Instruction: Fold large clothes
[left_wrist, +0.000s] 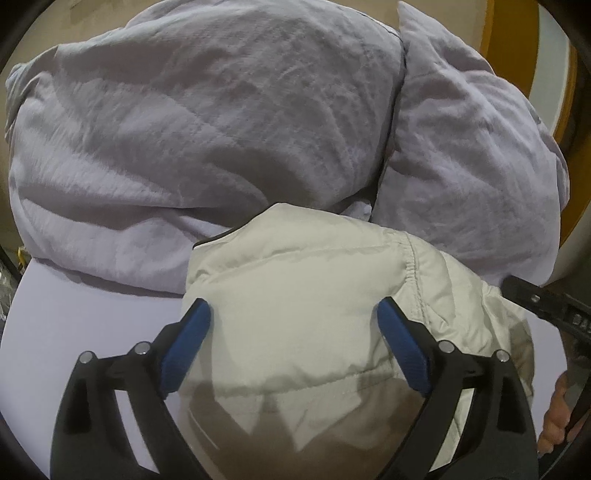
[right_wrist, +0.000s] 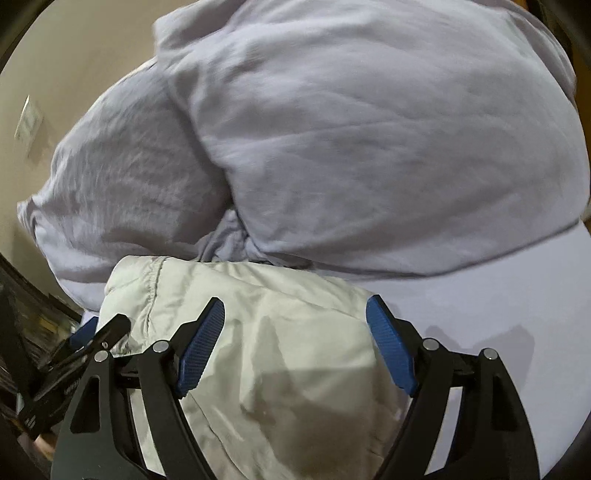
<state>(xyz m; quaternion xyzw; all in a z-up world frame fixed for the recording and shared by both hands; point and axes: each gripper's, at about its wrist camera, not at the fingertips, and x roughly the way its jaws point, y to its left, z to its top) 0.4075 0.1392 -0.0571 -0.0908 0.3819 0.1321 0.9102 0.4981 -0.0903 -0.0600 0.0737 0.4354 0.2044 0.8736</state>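
Note:
A cream padded jacket (left_wrist: 314, 295) lies bunched on a pale lilac sheet (left_wrist: 92, 325); it also shows in the right wrist view (right_wrist: 266, 332). My left gripper (left_wrist: 293, 314) is open, its blue pads spread over the jacket's near part. My right gripper (right_wrist: 295, 314) is open too, its jaws spread over the same jacket. The other gripper shows at the right edge of the left wrist view (left_wrist: 546, 306) and at the lower left of the right wrist view (right_wrist: 85, 343). Neither gripper holds any cloth.
Large lilac pillows or a rolled duvet (left_wrist: 221, 129) are piled right behind the jacket, also in the right wrist view (right_wrist: 351, 147). A beige wall with a switch plate (right_wrist: 27, 123) stands at the left. A yellow frame (left_wrist: 495, 33) is at the far right.

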